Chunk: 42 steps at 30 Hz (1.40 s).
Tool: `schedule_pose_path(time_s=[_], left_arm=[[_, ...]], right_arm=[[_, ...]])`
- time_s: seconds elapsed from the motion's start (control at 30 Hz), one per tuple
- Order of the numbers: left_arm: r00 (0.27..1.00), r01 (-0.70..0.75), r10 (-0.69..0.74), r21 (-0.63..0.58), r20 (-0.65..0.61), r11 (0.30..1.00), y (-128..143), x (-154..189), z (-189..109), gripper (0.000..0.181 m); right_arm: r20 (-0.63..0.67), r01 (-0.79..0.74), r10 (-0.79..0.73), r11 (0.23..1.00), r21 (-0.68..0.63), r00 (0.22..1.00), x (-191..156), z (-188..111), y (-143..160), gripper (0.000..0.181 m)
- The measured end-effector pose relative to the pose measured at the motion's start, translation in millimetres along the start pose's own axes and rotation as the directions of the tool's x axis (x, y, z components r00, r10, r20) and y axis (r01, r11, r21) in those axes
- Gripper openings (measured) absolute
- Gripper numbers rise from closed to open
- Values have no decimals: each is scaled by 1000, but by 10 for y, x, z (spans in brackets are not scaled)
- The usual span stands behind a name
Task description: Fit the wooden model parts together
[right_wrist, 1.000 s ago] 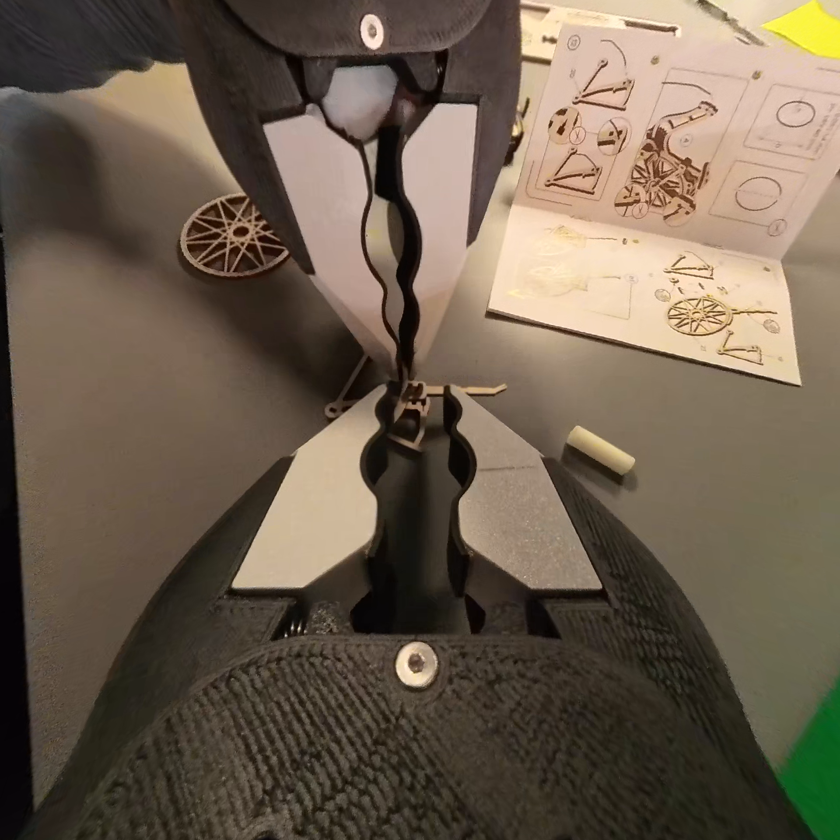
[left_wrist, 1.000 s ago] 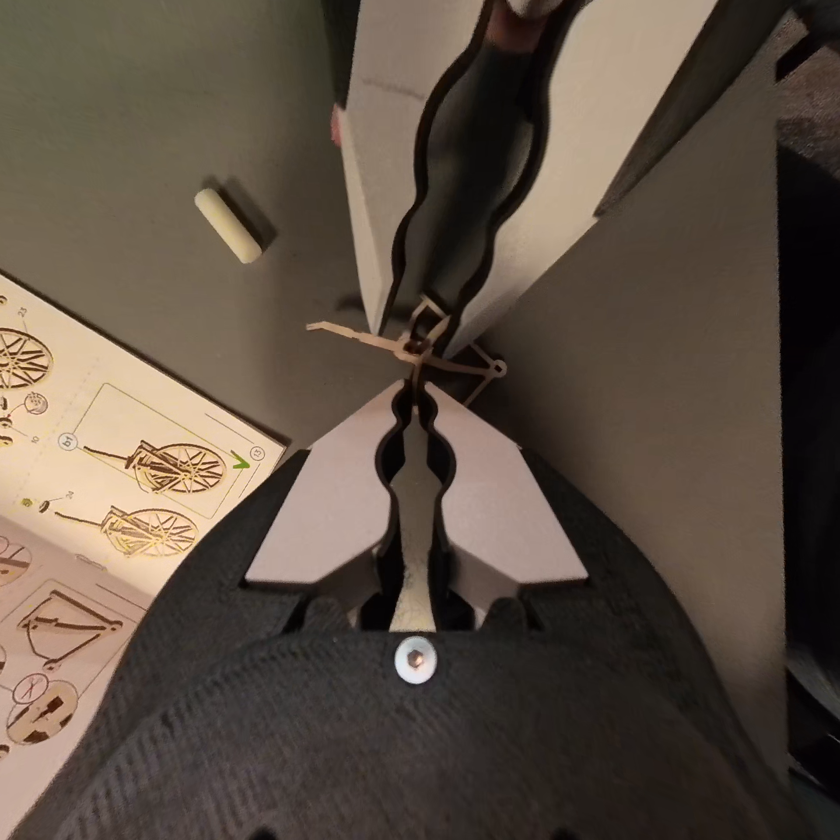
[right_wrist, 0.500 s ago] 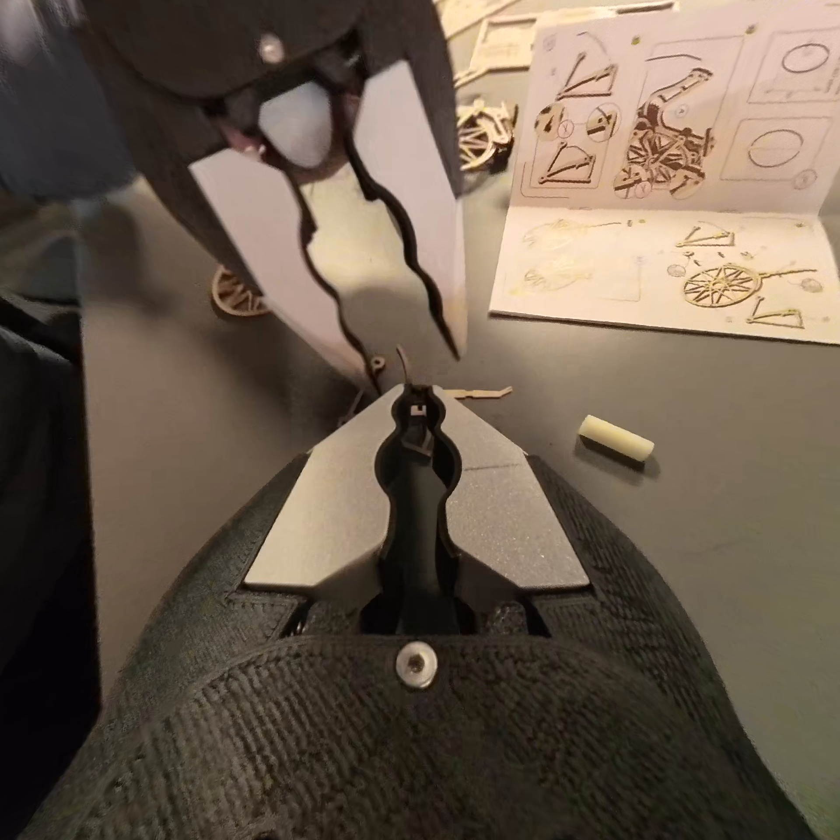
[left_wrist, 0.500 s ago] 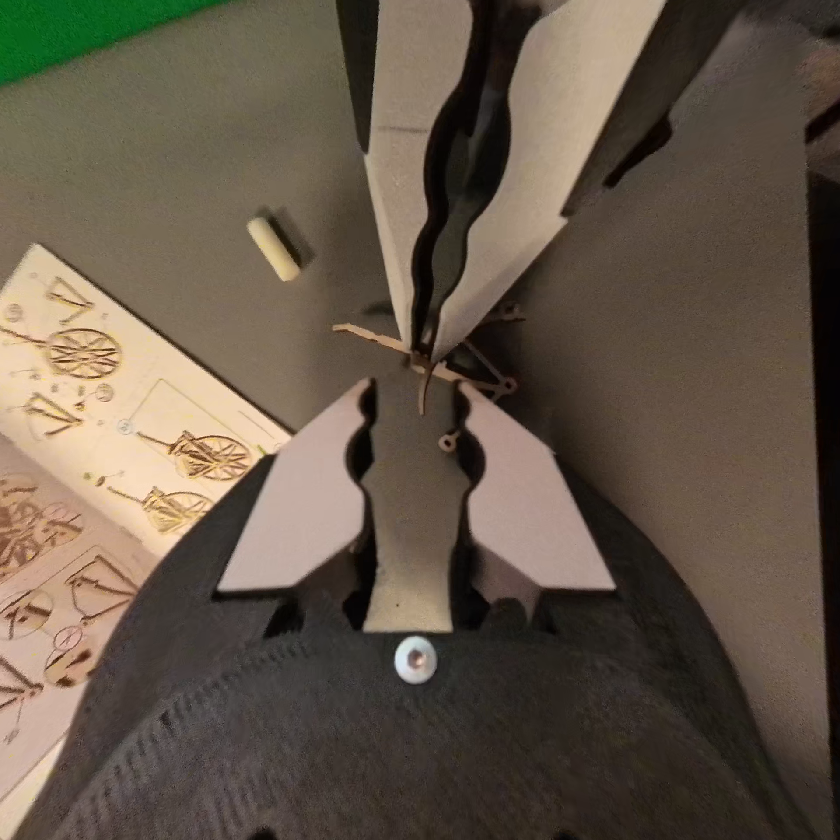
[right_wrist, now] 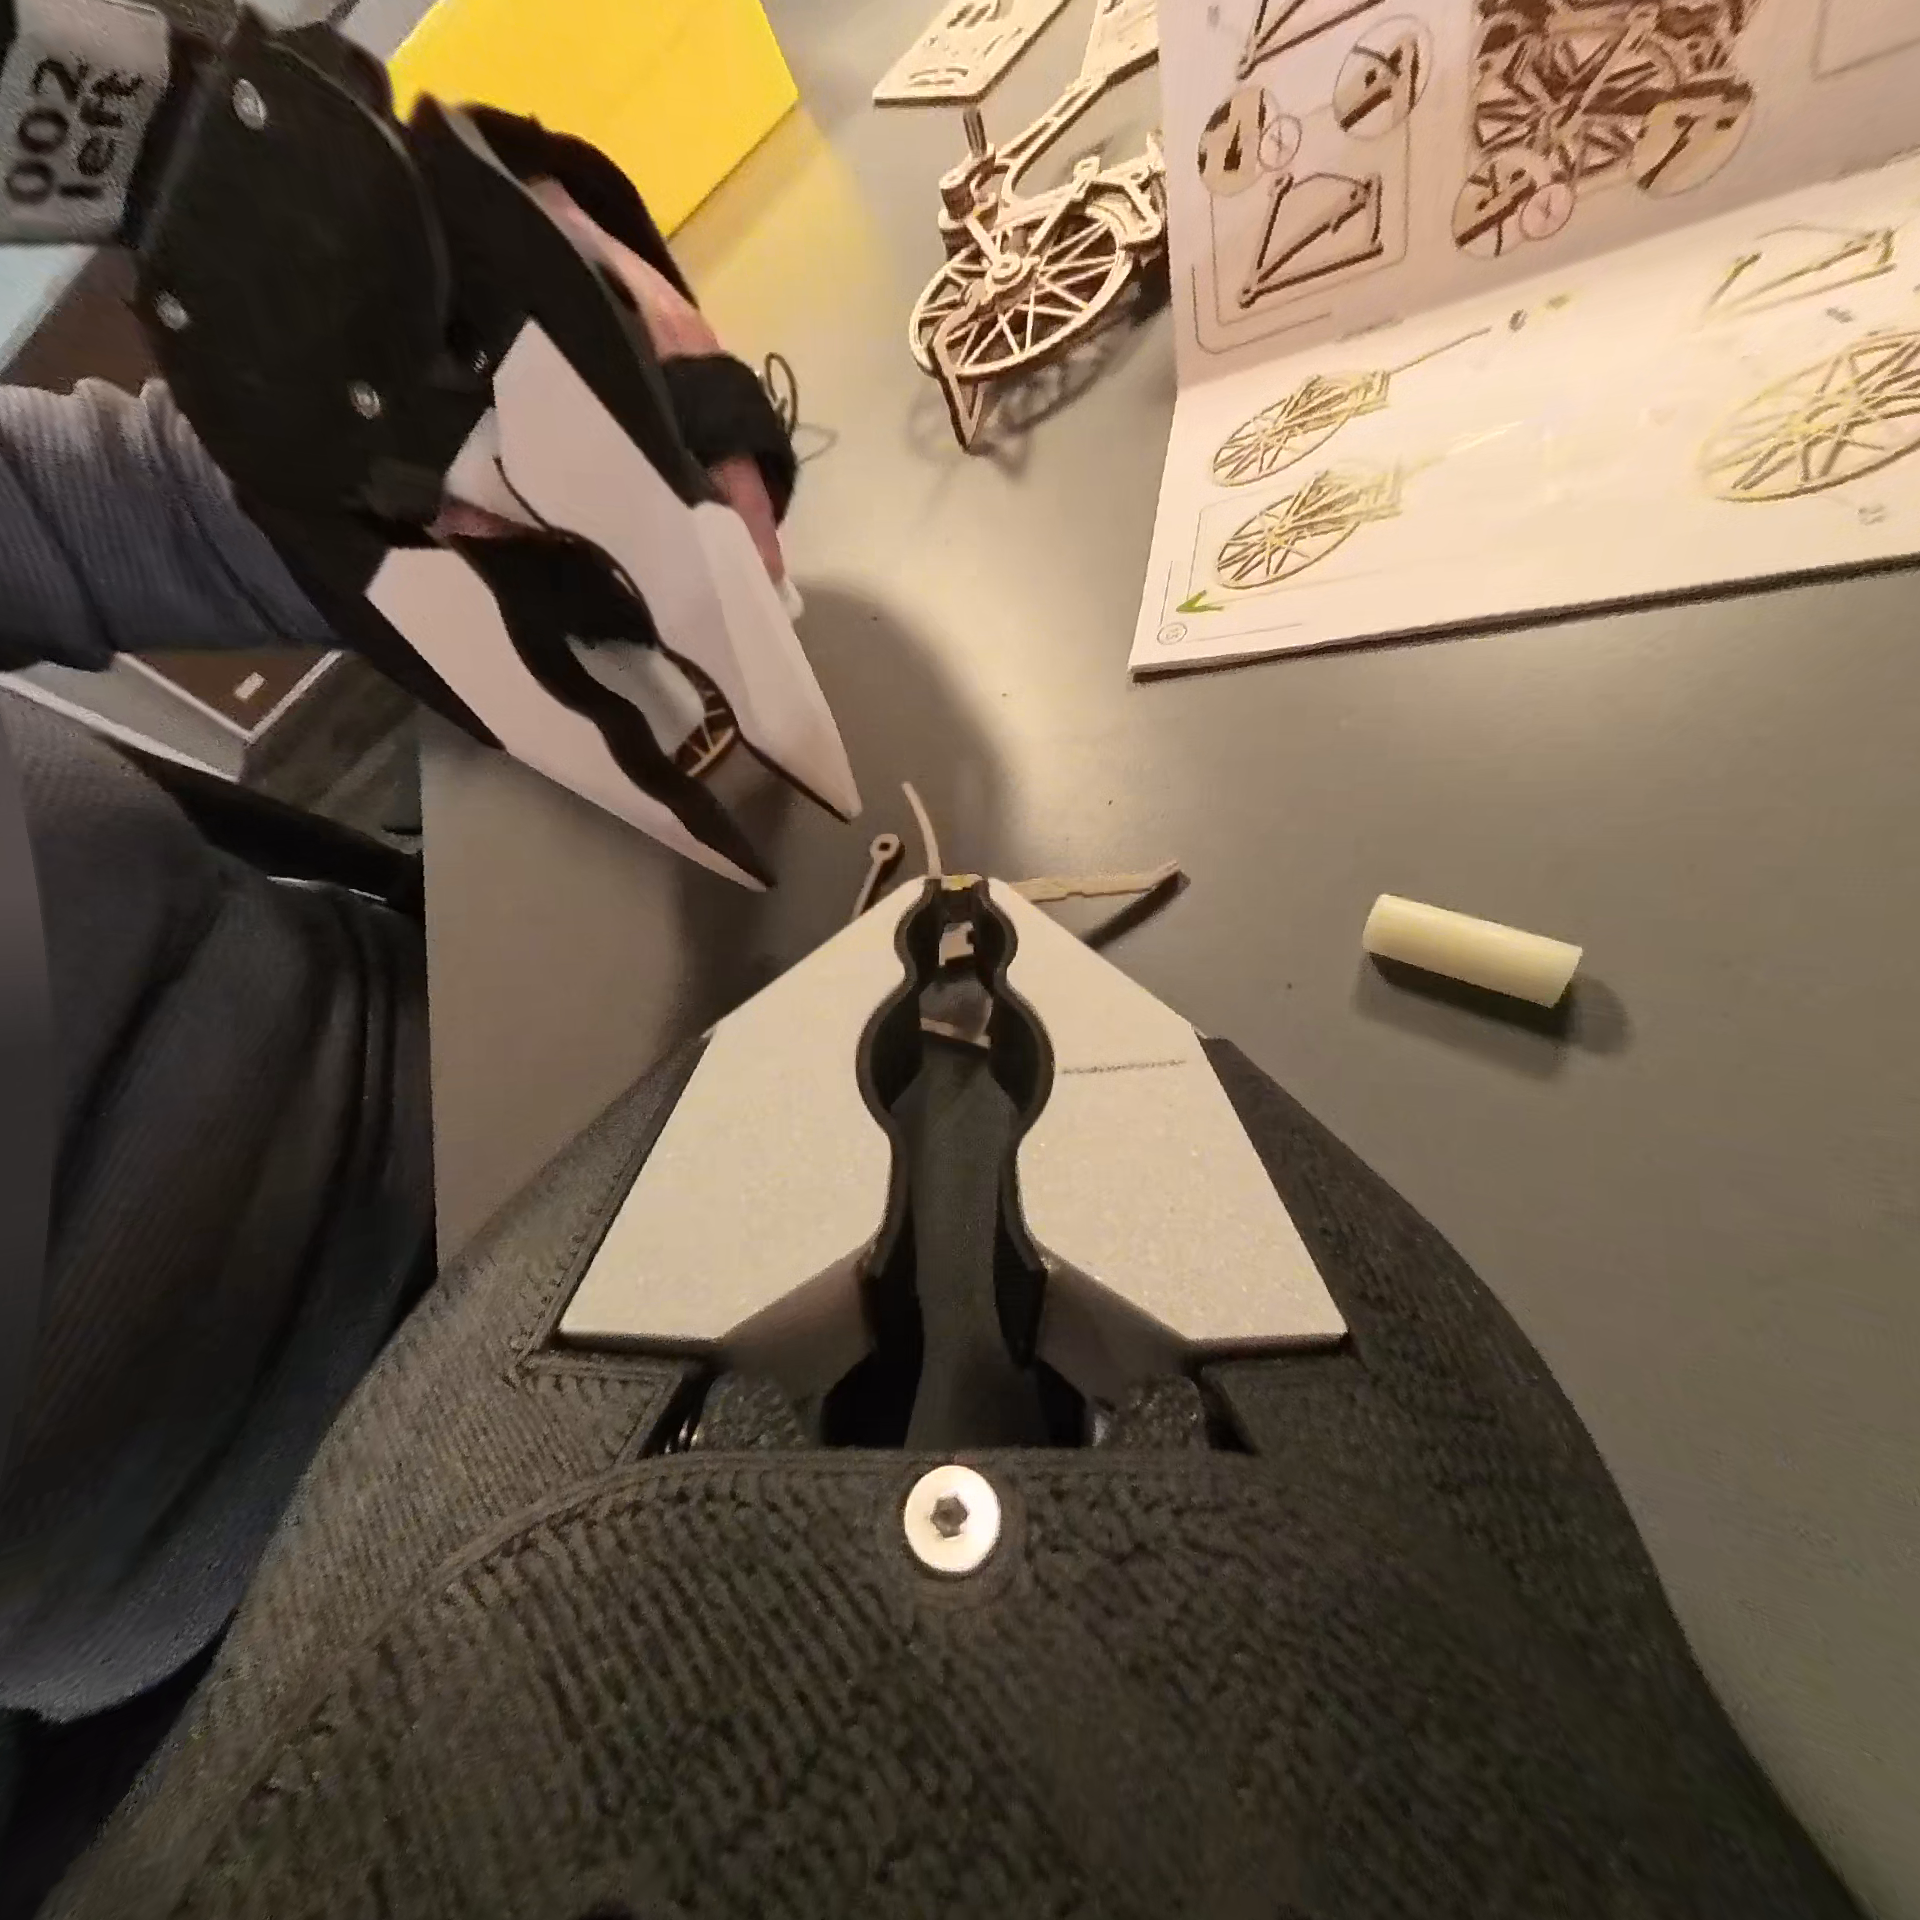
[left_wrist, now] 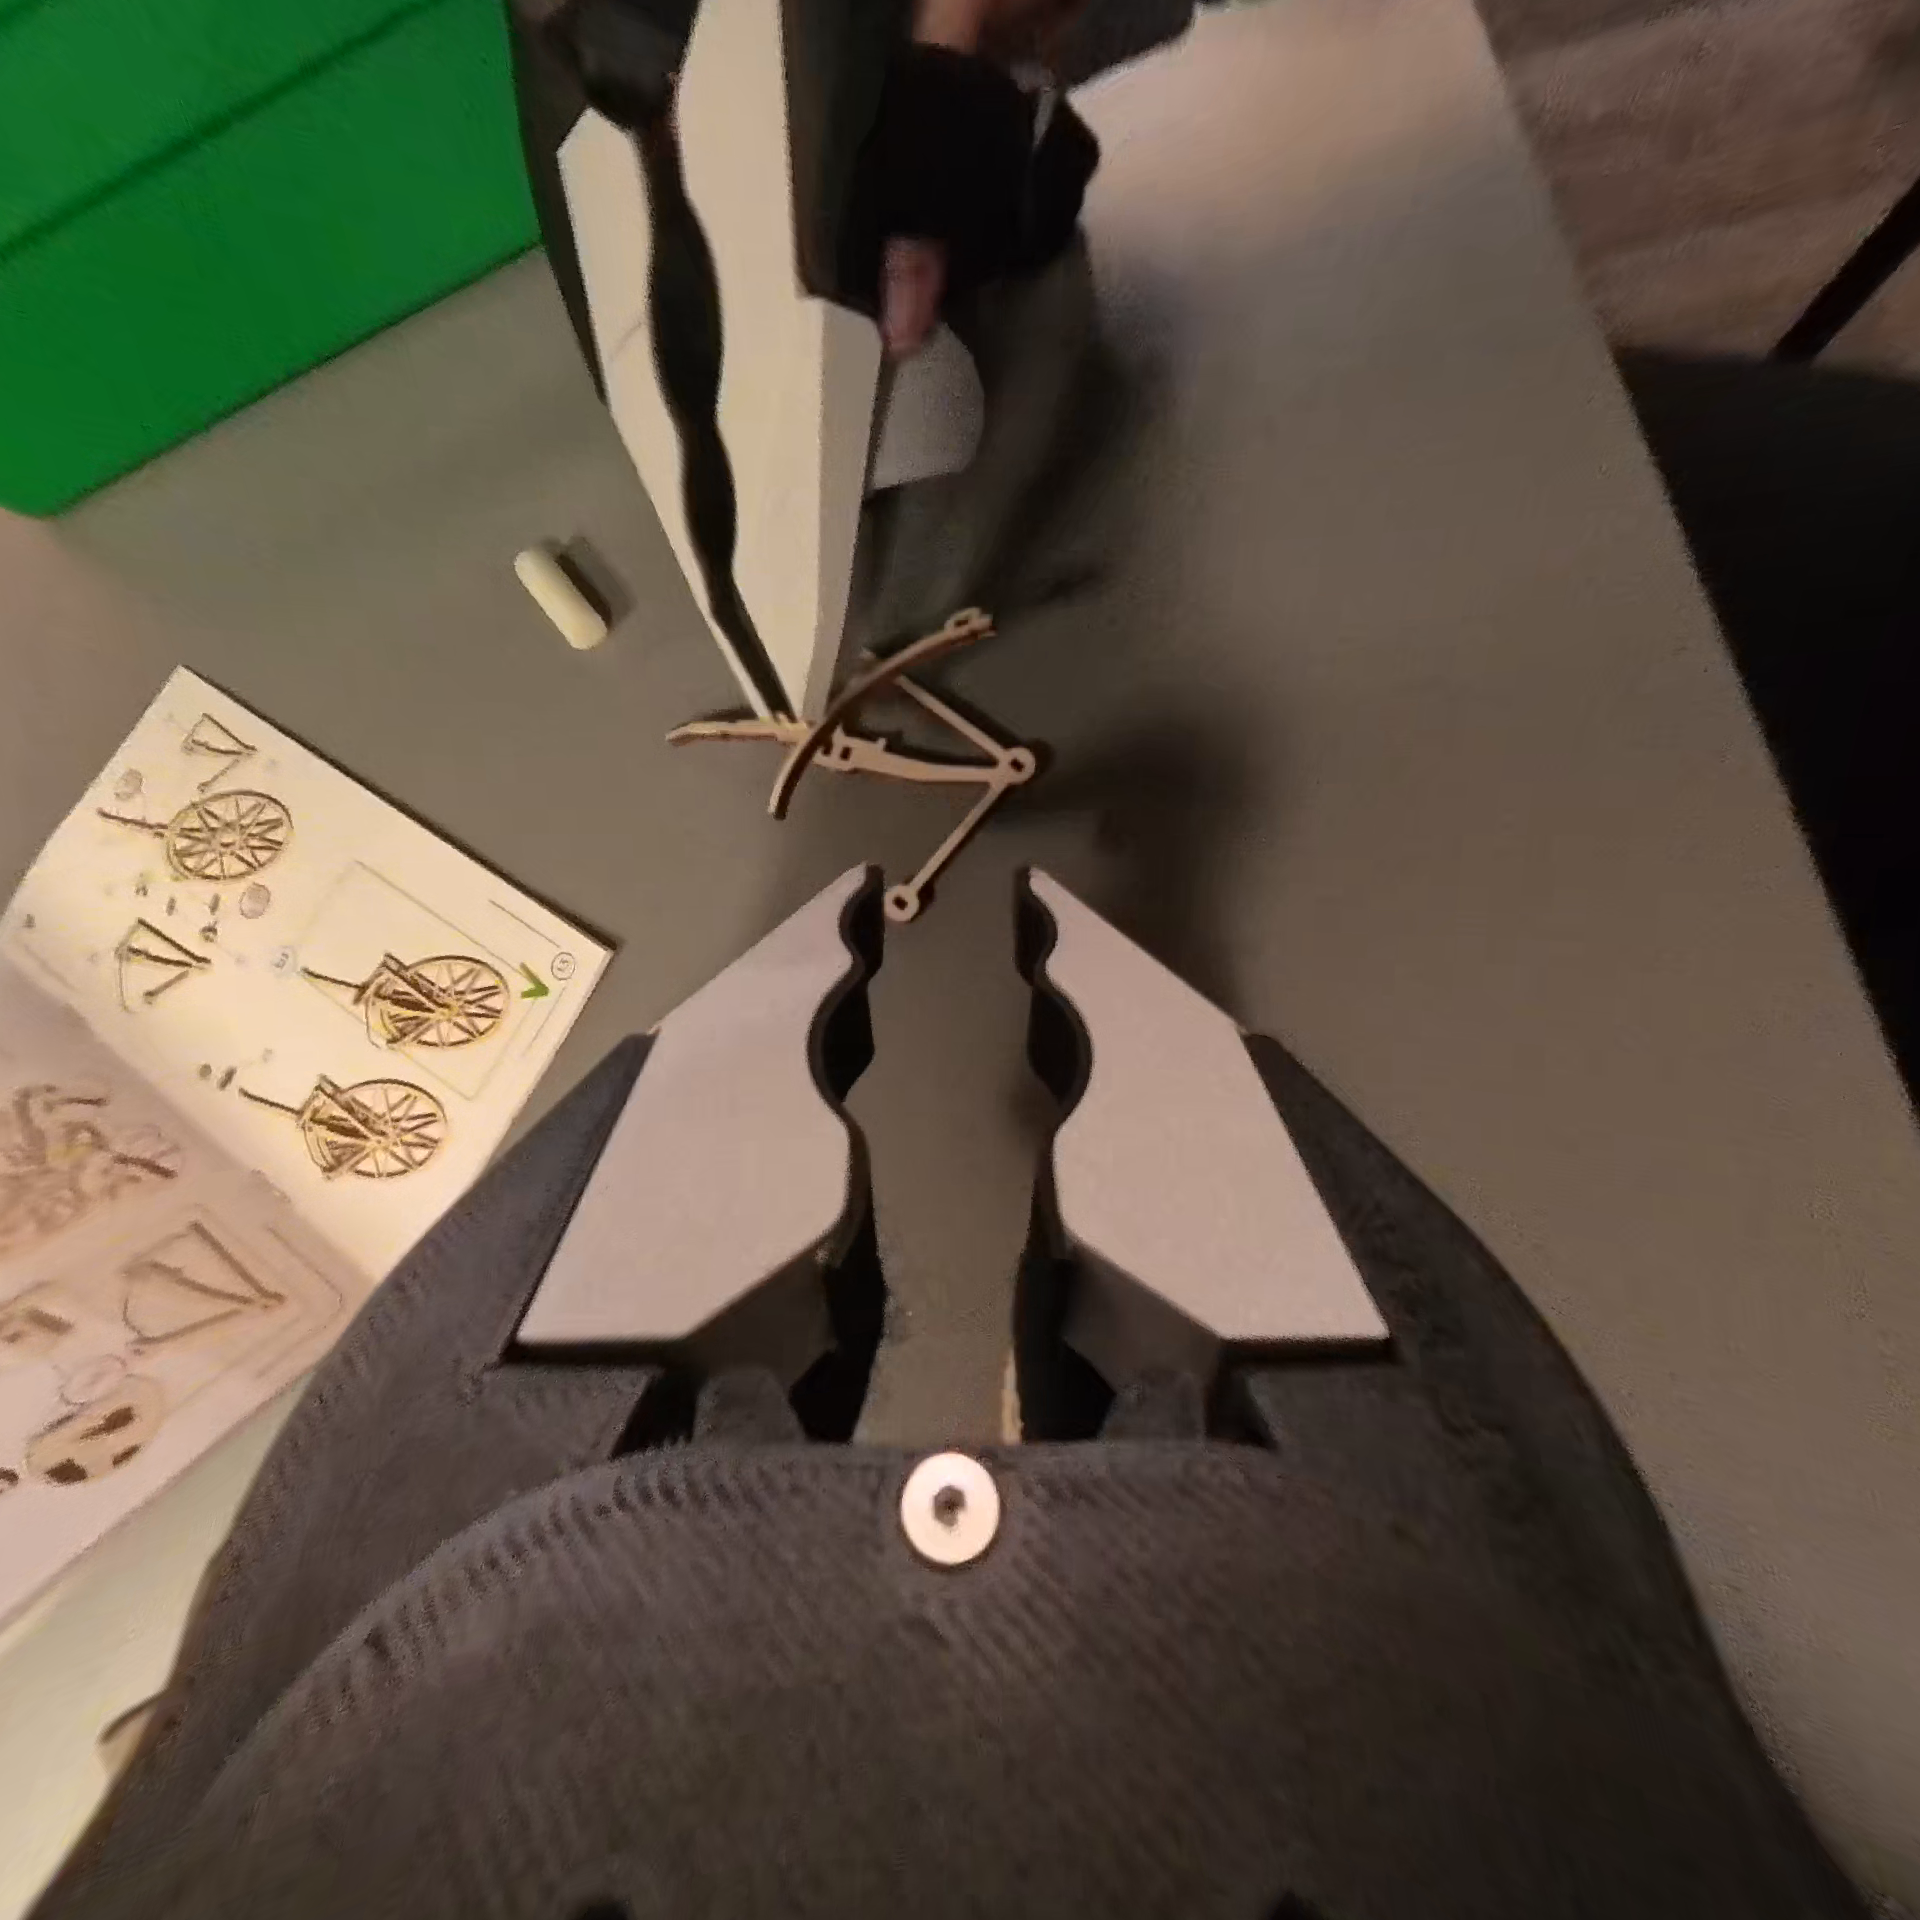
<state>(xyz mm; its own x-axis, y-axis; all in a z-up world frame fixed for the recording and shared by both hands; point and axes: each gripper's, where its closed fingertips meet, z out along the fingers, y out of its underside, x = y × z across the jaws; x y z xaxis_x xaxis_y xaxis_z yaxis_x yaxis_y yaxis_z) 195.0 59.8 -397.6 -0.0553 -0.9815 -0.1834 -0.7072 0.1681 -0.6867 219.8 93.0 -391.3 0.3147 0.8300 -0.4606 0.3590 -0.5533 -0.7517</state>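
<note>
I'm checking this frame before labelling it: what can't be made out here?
- Right tongs, right wrist view: their own tips hide where they pinch the wooden frame piece.
- Loose spoked wheel, right wrist view: mostly behind the left tongs.
- Instruction booklet, left wrist view: cut off by the left edge.

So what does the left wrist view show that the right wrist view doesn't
Only the left wrist view shows the green box and the whole thin wooden frame piece pinched at the right tool tips.

Only the right wrist view shows the partly built wooden bicycle, the yellow sheet and flat wooden part sheets.

Both show the cream cylinder, the open instruction booklet, the grey table and the open left tool.
</note>
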Motion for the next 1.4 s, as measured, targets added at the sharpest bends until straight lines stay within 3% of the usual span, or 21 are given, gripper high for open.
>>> schedule_pose_path(time_s=[0.2,0.37,0.53,0.7,1.4], left_arm=[[999,-45,45,8,-16,999,91,-65,57,20],[995,-22,27,49,-92,999,109,-92,45,20],[982,-58,65,46,-177,997,93,-56,99,18],[978,-29,27,-3,-208,1000,95,-48,111,9],[956,18,12,99,-292,995,36,-9,155,2]], right_arm=[[-43,106,-105,994,24,994,-22,-55,-29,3],[-124,290,-290,957,-19,949,-46,-68,8,3],[-137,376,-383,924,-75,913,-69,-33,72,4],[-142,402,-416,908,-116,898,-62,-5,118,4],[-133,368,-381,923,-114,915,11,16,66,3]])
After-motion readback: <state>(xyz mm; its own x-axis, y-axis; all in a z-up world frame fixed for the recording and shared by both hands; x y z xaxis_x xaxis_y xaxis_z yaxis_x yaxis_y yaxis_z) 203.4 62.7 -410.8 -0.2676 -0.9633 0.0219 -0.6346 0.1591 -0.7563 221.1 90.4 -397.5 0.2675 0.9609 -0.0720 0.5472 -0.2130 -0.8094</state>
